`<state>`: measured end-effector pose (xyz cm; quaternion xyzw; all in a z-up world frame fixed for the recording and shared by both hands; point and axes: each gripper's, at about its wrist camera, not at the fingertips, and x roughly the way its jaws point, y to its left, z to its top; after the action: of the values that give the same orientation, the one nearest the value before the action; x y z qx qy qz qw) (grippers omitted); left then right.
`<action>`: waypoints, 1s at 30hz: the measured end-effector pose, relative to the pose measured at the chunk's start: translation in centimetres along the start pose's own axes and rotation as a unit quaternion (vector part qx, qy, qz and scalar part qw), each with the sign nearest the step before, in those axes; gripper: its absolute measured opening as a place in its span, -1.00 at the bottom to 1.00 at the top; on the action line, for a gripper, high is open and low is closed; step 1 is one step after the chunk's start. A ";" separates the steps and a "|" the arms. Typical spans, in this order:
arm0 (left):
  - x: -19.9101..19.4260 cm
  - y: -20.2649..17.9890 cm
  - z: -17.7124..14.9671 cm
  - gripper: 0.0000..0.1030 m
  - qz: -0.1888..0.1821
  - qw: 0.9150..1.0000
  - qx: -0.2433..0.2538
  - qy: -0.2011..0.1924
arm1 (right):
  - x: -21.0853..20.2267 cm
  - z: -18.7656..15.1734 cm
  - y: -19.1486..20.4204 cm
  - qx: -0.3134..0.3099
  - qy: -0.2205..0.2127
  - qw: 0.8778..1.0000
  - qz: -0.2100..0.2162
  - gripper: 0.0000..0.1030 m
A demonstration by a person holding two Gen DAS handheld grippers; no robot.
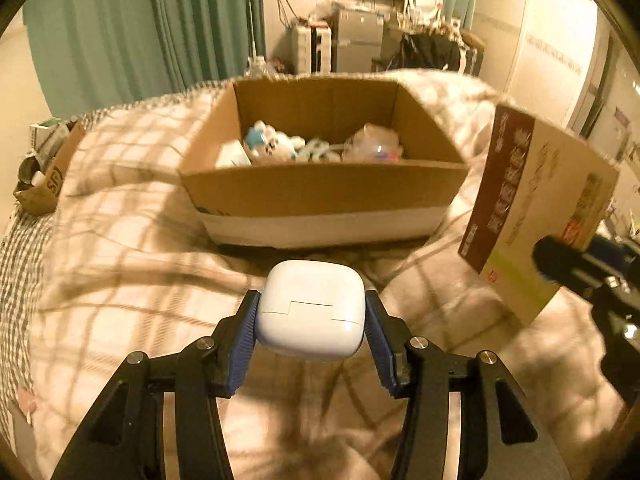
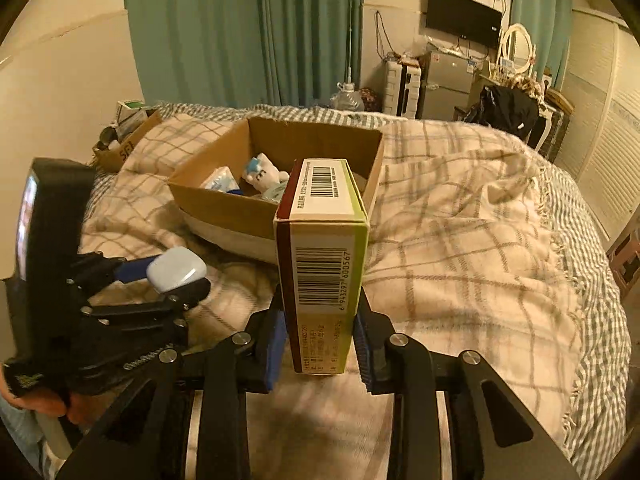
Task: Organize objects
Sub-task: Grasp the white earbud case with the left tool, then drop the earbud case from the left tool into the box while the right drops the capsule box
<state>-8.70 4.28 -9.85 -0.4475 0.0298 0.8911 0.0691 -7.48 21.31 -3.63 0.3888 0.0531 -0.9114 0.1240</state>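
My left gripper (image 1: 311, 316) is shut on a white earbud case (image 1: 311, 308), held above the plaid blanket just before the open cardboard box (image 1: 320, 192). The case also shows in the right wrist view (image 2: 176, 269). My right gripper (image 2: 320, 344) is shut on a tall carton with barcodes (image 2: 323, 264), held upright to the right of the box (image 2: 224, 208); the carton shows in the left wrist view (image 1: 532, 208). The box holds a white and blue plush toy (image 1: 268, 144), a white packet and clear plastic items (image 1: 374, 144).
The plaid blanket (image 2: 460, 240) covers the bed. A smaller cardboard box with items (image 1: 44, 176) sits at the bed's far left. Green curtains (image 2: 240, 32), a fridge (image 2: 446, 84), a wall television and a dresser with a mirror stand behind.
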 end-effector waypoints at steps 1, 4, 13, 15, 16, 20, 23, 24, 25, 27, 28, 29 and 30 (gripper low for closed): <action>-0.8 0.2 0.2 0.01 0.000 1.000 -0.002 -0.007 | -0.5 0.0 0.1 0.000 -0.003 1.000 0.000 -0.44; -2.8 0.3 0.9 0.01 0.004 1.000 -0.004 -0.027 | -1.5 0.4 0.4 0.002 -0.010 1.000 0.000 -0.44; -6.7 2.3 4.9 0.01 -0.002 0.997 -0.017 -0.082 | -5.2 4.3 1.4 -0.016 -0.057 0.998 -0.011 -0.44; -7.1 2.7 6.2 0.01 -0.001 0.996 -0.020 -0.092 | -5.3 6.0 1.3 -0.018 -0.065 0.998 -0.011 -0.44; -7.2 2.9 7.0 0.01 -0.001 0.995 -0.021 -0.097 | -5.2 6.9 1.3 -0.020 -0.069 0.997 -0.011 -0.44; -6.3 3.6 10.1 0.01 0.010 0.994 -0.023 -0.109 | -3.8 10.7 1.1 -0.026 -0.073 0.997 -0.005 -0.44; -4.6 3.7 12.5 0.01 0.013 0.994 -0.020 -0.109 | -1.6 13.2 0.7 -0.024 -0.068 0.997 0.002 -0.44; -3.9 3.7 13.1 0.01 0.014 0.994 -0.017 -0.108 | -0.7 13.8 0.6 -0.025 -0.065 0.998 0.003 -0.44; -2.9 3.6 14.0 0.01 0.015 0.994 -0.013 -0.107 | 0.3 14.5 0.4 -0.025 -0.060 0.998 0.007 -0.44; -1.1 3.6 15.1 0.01 0.016 0.995 -0.011 -0.103 | 2.7 15.6 0.0 -0.024 -0.047 0.998 0.018 -0.44; -0.3 3.6 15.5 0.01 0.015 0.995 -0.009 -0.100 | 4.0 16.1 -0.2 -0.023 -0.040 0.999 0.024 -0.44; 1.0 3.7 16.0 0.01 0.015 0.995 -0.005 -0.095 | 5.5 16.6 -0.5 -0.024 -0.032 0.999 0.029 -0.44; 2.1 3.7 16.4 0.01 0.017 0.996 -0.004 -0.091 | 6.8 17.0 -0.7 -0.025 -0.026 0.999 0.033 -0.44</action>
<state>-23.52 2.68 -1.71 -0.3643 0.0275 0.9293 0.0540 -24.08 17.47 3.25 0.3638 0.0595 -0.9148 0.1652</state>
